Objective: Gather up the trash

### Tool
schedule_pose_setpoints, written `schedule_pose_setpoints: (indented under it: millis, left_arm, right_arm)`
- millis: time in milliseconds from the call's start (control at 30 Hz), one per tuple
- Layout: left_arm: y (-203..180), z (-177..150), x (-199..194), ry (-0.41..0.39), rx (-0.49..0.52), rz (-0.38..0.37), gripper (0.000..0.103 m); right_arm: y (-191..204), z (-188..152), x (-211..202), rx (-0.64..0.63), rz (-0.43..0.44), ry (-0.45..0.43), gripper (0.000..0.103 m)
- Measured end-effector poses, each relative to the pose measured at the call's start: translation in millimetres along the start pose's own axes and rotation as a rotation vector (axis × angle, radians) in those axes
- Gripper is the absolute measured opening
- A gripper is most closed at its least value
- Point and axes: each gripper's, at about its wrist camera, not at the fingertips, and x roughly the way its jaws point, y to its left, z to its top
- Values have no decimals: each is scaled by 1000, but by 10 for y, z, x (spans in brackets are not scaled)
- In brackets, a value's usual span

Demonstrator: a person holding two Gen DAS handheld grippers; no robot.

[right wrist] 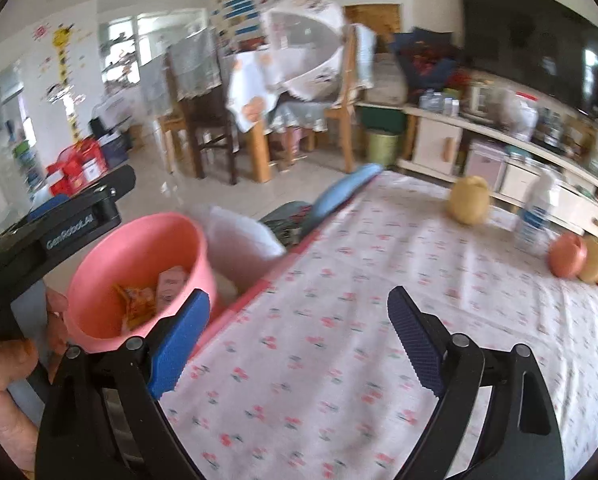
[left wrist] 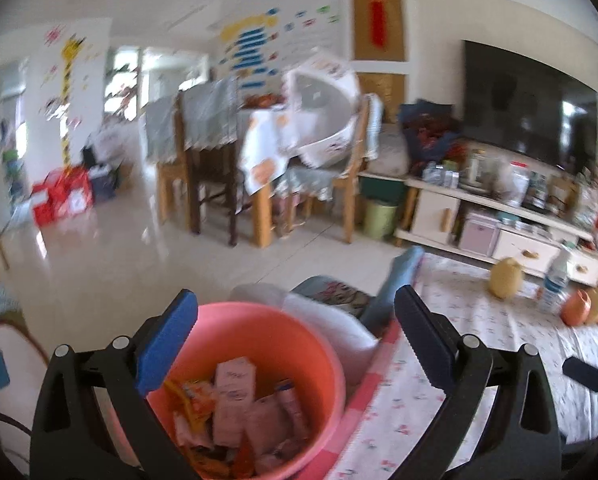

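A pink bucket [left wrist: 267, 344] stands beside the table's left edge and holds several wrappers and small pink cartons [left wrist: 235, 400]. My left gripper [left wrist: 295, 344] is open and empty, directly above the bucket. In the right wrist view the bucket [right wrist: 139, 264] is at the left with orange wrappers [right wrist: 137, 300] inside. My right gripper [right wrist: 299, 340] is open and empty over the floral tablecloth [right wrist: 379, 300]. The body of the left gripper [right wrist: 59, 228] shows at the left edge, held by a hand.
On the far side of the table stand a yellow fruit [right wrist: 468, 199], a plastic bottle [right wrist: 535, 216] and an orange and a yellow fruit [right wrist: 579, 256]. White bags [right wrist: 239, 240] lie beside the bucket. Chairs, a dining table, a TV cabinet and a green bin [right wrist: 381, 146] stand behind.
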Motion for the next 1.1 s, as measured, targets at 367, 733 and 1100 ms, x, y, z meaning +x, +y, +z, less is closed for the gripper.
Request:
schedule_pose_setpoints:
  millis: [367,733,1100]
  left_arm:
    - [-1073,-153,-592,-52,233,-158,99]
    - [-1610,-324,-1377,-86,250,-277,99]
    - [-1911,-453,-2029,-80,276,-368,99]
  right_arm:
    - [-772,-340,-810,91,-201,-80,90]
    - [-1353,-741,-1778,173,-374,-195,92]
    - [-1586,-1155,-2588,226,-477,-273,94]
